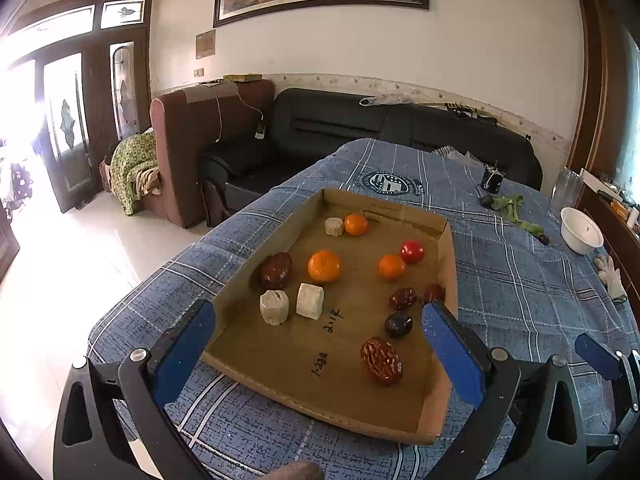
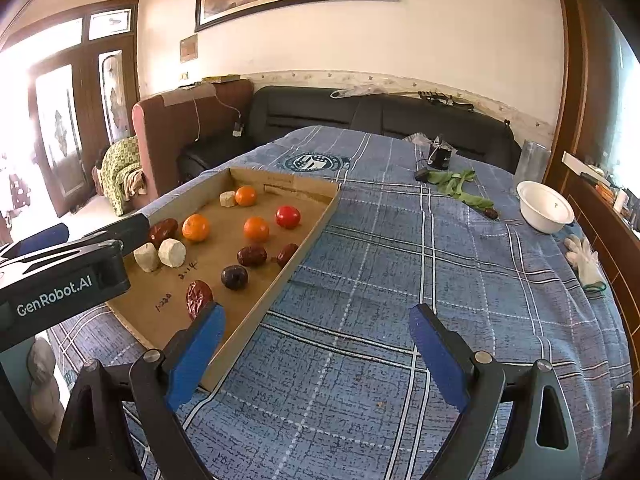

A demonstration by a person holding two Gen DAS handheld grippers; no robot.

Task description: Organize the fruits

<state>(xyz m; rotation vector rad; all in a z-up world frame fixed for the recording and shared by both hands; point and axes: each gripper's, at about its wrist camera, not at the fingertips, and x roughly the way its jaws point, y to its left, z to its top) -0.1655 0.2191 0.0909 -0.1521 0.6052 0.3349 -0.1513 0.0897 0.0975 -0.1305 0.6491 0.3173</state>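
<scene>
Left wrist view: the left gripper (image 1: 318, 330) hovers spread wide and empty over the shallow brown cardboard tray (image 1: 450, 276) of scattered fruits, apparently choosing; the right gripper (image 2: 318, 338) waits agape over the blue plaid tablecloth (image 2: 400, 264).

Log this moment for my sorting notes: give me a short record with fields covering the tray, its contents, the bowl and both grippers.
tray: open cardboard tray on a blue plaid tablecloth
oranges: three, the largest near the tray's middle
red fruit: one glossy round piece
pale chunks: three, one cube-like
dark wrinkled fruits: several, one nearest the camera
bowl: white bowl, outside the tray
left gripper: open, holding nothing
right gripper: open, over the cloth
</scene>
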